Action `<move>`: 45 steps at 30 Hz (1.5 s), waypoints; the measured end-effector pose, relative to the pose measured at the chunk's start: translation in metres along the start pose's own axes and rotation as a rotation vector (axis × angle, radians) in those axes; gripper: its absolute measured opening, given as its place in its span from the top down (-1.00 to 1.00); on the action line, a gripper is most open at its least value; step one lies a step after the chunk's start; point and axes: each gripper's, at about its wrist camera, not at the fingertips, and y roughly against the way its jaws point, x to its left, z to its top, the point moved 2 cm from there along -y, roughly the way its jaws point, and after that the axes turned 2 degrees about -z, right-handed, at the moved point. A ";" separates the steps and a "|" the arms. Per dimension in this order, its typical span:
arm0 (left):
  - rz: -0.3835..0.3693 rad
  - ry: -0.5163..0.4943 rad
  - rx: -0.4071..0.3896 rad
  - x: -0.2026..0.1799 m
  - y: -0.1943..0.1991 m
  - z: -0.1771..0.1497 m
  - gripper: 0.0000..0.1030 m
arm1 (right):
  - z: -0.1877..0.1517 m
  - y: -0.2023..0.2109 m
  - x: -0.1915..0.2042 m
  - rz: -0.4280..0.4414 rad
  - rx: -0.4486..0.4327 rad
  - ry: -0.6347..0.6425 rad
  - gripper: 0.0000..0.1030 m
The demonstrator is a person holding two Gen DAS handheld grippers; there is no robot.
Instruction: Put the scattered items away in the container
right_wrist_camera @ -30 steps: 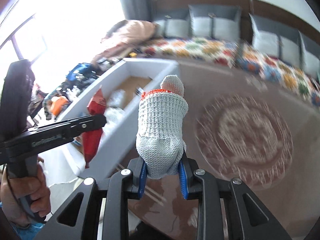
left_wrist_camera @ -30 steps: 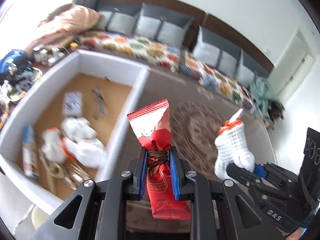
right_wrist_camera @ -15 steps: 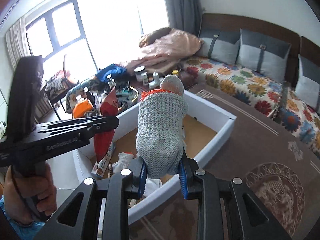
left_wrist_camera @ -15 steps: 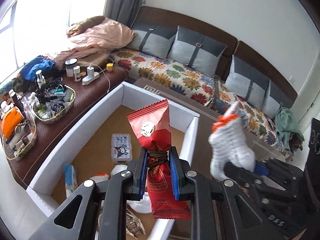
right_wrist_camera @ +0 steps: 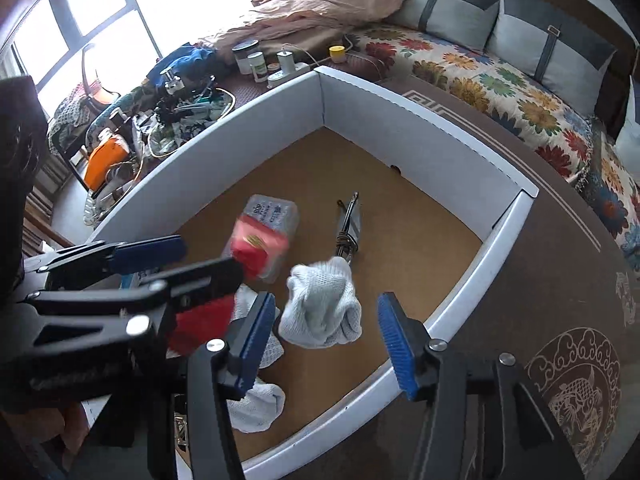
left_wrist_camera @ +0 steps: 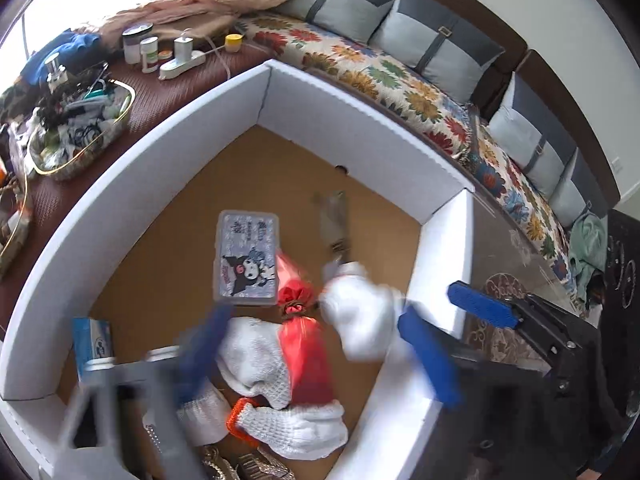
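Release done: both grippers, left (right_wrist_camera: 180, 260) and right (right_wrist_camera: 326, 336), now open; red packet (left_wrist_camera: 306, 344) and glove (right_wrist_camera: 322, 308) dropped into box (right_wrist_camera: 400, 120), lower frame

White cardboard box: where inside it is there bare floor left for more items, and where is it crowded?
Inside the white cardboard box, the brown floor is bare in the far corner, beyond the cartoon-printed plastic case and the dark metal clip, and along the right wall. The near end is crowded: white knitted gloves, red snack packet, blue carton.

red packet (left_wrist_camera: 306, 344), white gloves (left_wrist_camera: 360, 320), white box (left_wrist_camera: 360, 128) (brown floor), floral sofa cover (left_wrist_camera: 392, 80).
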 end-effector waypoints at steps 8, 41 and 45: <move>0.042 0.069 -0.020 0.019 0.012 -0.015 -1.00 | -0.008 0.018 -0.001 0.002 -0.044 -0.016 -0.09; 0.328 0.024 -0.323 -0.022 0.241 -0.097 -1.00 | -0.085 0.159 0.025 0.034 -0.112 -0.111 -0.09; 0.238 0.066 -0.232 -0.008 0.223 -0.090 -1.00 | -0.066 0.164 0.036 0.030 -0.093 -0.093 -0.09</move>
